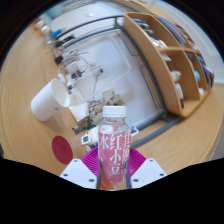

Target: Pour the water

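A white cup point(46, 99) lies tilted on the wooden tabletop point(25, 120), far left of the jaws, with a round magenta coaster point(63, 150) nearer. Wooden shelves point(170, 60) stand far right. The gripper point(113, 172) has its jaws closed on a pink-labelled water bottle point(112, 148), upright, white cap on, pads point(137, 160) pressing both sides.

Bottle point(112, 150): clear plastic, showing a glossy pink printed label and a smooth white cap. Gripper point(112, 172) fingers pressing on its sides, pads looking matt magenta. Cup point(47, 100): white, matt, paper or plastic, cannot tell. Table point(30, 140) showing smooth pale wood grain. Shelf unit point(170, 60) looking like light wood.
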